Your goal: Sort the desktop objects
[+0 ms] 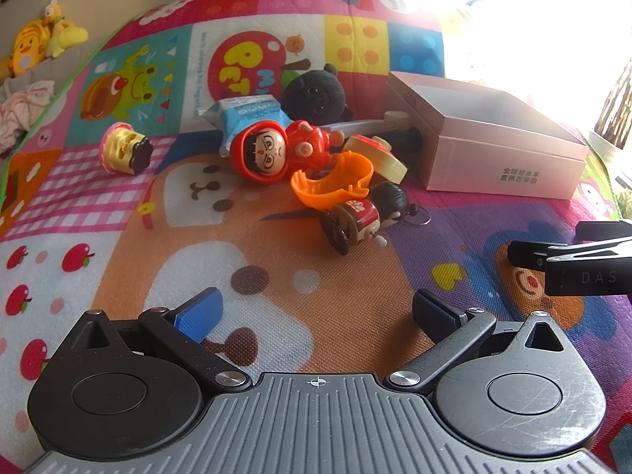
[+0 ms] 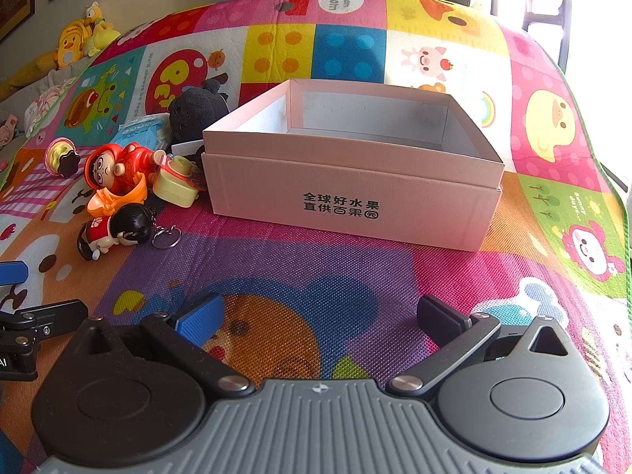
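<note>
A pile of toys lies on a colourful play mat: a red hooded figure (image 1: 272, 150), an orange plastic shell (image 1: 335, 177), a small wind-up doll with a key ring (image 1: 363, 217), a cream and red round toy (image 1: 379, 154), a black plush (image 1: 316, 94), a blue wipes pack (image 1: 245, 114) and a yellow toy (image 1: 124, 150) apart on the left. An open pink box (image 2: 351, 193) stands to the right of the pile. My left gripper (image 1: 316, 316) is open and empty, short of the pile. My right gripper (image 2: 320, 312) is open and empty in front of the box.
The box (image 1: 501, 158) looks empty inside. Yellow plush toys (image 1: 43, 35) and cloth sit beyond the mat's far left edge. The right gripper's fingers (image 1: 572, 260) show at the right edge of the left wrist view. Bright window glare lies at the far right.
</note>
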The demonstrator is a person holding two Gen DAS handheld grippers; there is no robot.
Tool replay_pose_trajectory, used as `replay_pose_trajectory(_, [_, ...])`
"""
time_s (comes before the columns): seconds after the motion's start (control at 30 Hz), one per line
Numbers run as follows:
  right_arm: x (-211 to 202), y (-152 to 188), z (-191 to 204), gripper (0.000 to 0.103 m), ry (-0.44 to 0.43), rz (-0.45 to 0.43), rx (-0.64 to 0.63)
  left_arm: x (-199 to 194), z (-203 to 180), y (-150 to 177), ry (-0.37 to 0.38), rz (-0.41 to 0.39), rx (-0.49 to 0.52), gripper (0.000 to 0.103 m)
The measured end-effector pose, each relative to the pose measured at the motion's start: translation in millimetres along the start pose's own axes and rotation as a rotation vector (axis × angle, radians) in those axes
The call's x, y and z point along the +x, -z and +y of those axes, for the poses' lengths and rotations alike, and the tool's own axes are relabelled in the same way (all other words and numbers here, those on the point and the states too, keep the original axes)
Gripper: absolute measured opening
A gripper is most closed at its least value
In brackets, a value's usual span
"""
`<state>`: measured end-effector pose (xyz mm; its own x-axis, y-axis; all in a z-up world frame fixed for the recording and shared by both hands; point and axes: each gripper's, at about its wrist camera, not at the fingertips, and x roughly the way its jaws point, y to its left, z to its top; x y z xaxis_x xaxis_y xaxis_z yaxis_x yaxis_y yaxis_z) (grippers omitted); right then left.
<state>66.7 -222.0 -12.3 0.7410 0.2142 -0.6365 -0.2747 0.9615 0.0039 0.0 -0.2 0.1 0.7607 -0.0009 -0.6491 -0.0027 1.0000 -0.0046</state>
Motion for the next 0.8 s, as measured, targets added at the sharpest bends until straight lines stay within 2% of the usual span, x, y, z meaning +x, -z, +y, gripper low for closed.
replay_pose_trajectory(0.8, [-0.1,1.0,-0.7,0.103,-0.001,0.000,0.001,-2.6,6.8,0.4,0.015,-0.006,-0.016,0.103])
